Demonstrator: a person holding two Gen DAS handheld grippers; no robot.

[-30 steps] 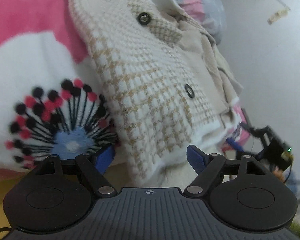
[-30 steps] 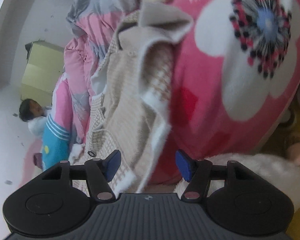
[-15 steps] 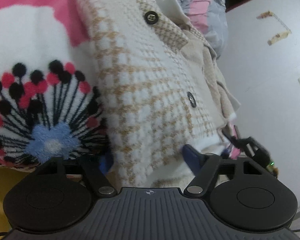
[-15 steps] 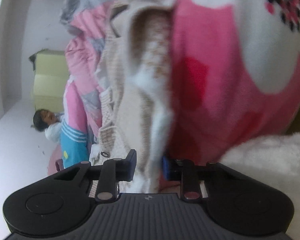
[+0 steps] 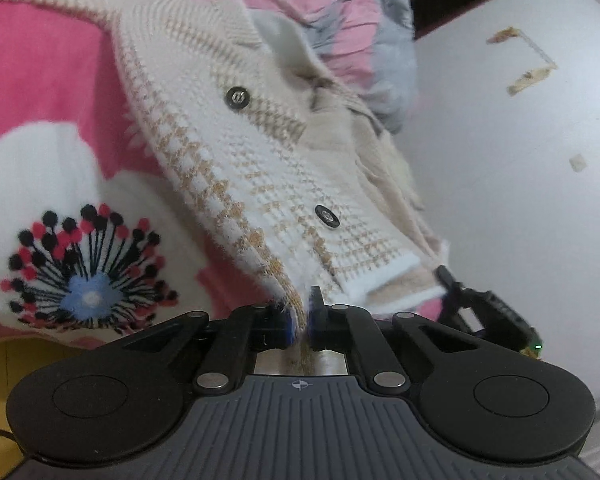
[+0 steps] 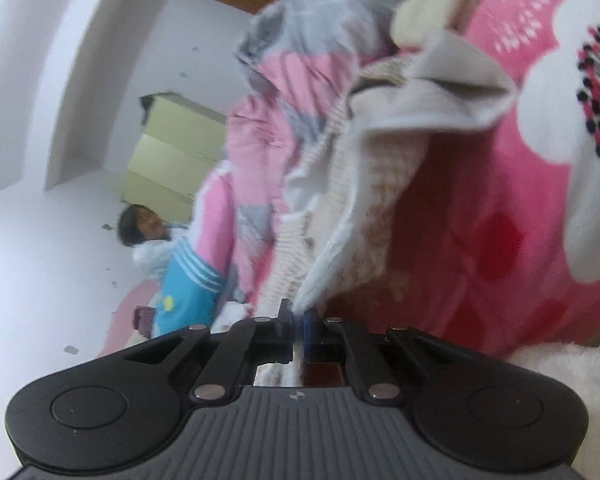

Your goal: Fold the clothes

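Observation:
A cream and tan houndstooth knit cardigan (image 5: 276,168) with dark buttons lies on a pink flowered blanket (image 5: 40,92). My left gripper (image 5: 299,316) is shut on the cardigan's lower hem corner, and the fabric rises away from the jaws. In the right wrist view the same cardigan (image 6: 364,200) hangs in folds, blurred, and my right gripper (image 6: 298,322) is shut on its white hem edge. The right gripper's body (image 5: 488,312) shows at the lower right of the left wrist view.
A pink and grey quilt (image 5: 360,20) is bunched behind the cardigan. A white wall (image 5: 520,160) stands to the right. In the right wrist view a person in blue and white (image 6: 172,272) sits far off by a yellow-green cabinet (image 6: 172,152). White fluffy fabric (image 6: 572,376) is at lower right.
Both grippers went from open to shut on the cardigan's hem. The left one closed on the lower corner and the right one on the white edge, and the fabric is now lifted.

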